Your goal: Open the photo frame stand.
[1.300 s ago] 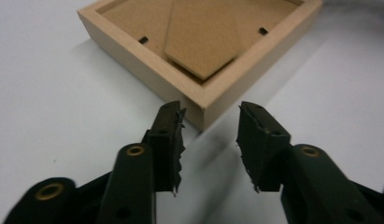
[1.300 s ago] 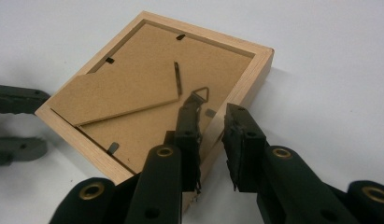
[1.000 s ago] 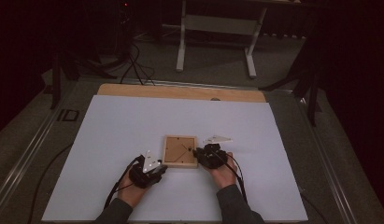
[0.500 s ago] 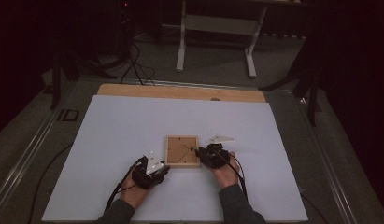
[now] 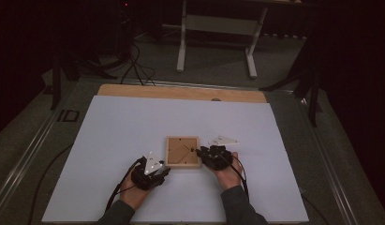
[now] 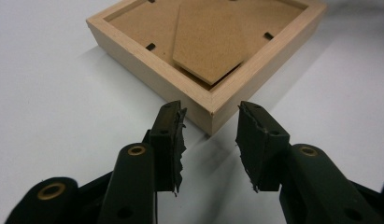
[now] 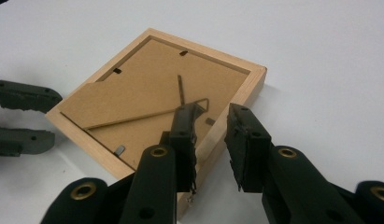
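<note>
From where I stand, both grippers have just let their jaws out a little around the picture frame (image 5: 182, 152), which lies face down, backing board up, a touch toward six o'clock from the middle of the white table (image 5: 134, 122).

Starting at the left: the left gripper (image 5: 163, 173) has drawn back a shade since a second ago and now sits at the frame's seven o'clock corner. Its jaws have just been opening; in the left gripper view they stand apart with that wooden corner (image 6: 211, 112) just ahead of the tips, not pinched between them. Released, then. The forearm comes up from six o'clock, the hand cupped over the tool, aimed toward one o'clock.

Across the frame, the loose backing stand (image 7: 129, 105) lies slanted inside the recess.

At the right, the right gripper (image 5: 200, 153) rests at the frame's three o'clock edge. Its jaws have also just widened, and they straddle the rim (image 7: 217, 135), one inside, one outside; the pads look clear of the wood, so nothing is clamped. The hand points toward nine o'clock, wrist bent inward.

I'd judge this a regrip: both holds eased so the frame can be taken afresh.
</note>
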A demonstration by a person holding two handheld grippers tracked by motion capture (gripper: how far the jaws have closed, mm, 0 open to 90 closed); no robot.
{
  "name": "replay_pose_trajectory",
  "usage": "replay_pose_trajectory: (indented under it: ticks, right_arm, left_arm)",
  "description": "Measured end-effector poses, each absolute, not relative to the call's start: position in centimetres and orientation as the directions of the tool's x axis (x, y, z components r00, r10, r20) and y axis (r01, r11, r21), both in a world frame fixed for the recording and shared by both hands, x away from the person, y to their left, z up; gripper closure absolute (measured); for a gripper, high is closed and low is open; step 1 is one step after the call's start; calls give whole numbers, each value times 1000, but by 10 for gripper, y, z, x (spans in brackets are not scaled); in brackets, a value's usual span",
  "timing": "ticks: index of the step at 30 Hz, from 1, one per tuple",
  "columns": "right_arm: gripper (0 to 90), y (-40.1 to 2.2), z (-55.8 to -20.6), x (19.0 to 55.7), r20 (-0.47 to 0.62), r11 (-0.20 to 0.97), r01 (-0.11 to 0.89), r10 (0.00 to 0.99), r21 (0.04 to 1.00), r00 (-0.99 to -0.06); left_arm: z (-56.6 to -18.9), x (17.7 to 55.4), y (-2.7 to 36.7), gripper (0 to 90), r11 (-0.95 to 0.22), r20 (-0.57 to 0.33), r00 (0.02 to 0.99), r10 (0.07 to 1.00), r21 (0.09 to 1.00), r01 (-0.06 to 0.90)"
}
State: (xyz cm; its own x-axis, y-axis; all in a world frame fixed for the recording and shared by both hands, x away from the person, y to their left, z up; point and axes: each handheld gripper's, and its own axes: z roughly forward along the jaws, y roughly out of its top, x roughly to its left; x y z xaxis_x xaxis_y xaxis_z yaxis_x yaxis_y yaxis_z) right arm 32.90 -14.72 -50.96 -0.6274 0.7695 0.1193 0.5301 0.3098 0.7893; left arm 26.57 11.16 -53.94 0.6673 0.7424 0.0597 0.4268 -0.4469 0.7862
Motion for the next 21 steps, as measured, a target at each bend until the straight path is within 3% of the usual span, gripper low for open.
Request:
replay_pose_trajectory:
  ticks: [9,16,21]
  right_arm:
    - [798,-149,-505,321,63,370,484,741,793,-668]
    - [888,-143,-506,307,0,449,435,696,780,-718]
    - [894,-140,-509,303,-30,485,422,682,766,-731]
  left_arm:
    - [-531,264,115,589,-403,1,668,744,798,448]
    - [-526,263,111,597,-425,3,692,722,791,441]
    - [-521,265,108,592,-424,10,692,722,797,431]
